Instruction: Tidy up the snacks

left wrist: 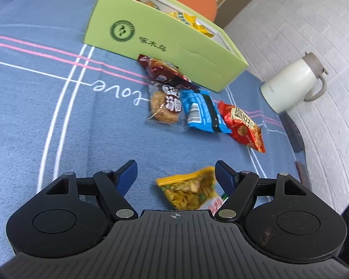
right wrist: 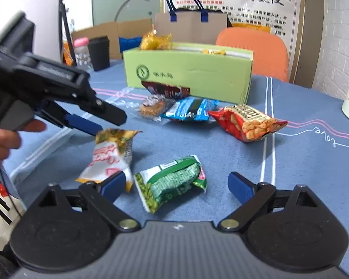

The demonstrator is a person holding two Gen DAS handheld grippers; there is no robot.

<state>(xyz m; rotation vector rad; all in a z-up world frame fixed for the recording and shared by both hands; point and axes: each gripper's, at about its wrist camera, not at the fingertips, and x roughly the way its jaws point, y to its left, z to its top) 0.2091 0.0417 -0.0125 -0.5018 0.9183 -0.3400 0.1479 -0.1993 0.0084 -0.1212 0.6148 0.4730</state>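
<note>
Yellow packet [left wrist: 189, 189] partly behind claw

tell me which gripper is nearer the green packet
Right. The right gripper has the green packet lying between its open fingers; the left gripper is farther back, over the yellow packet.

A table draped in blue line-patterned cloth [right wrist: 302, 162] is being occupied by a light-green cardboard box [right wrist: 188, 74], a cream jug [left wrist: 288, 86] and scattered foil snack packets [right wrist: 174, 181].
</note>
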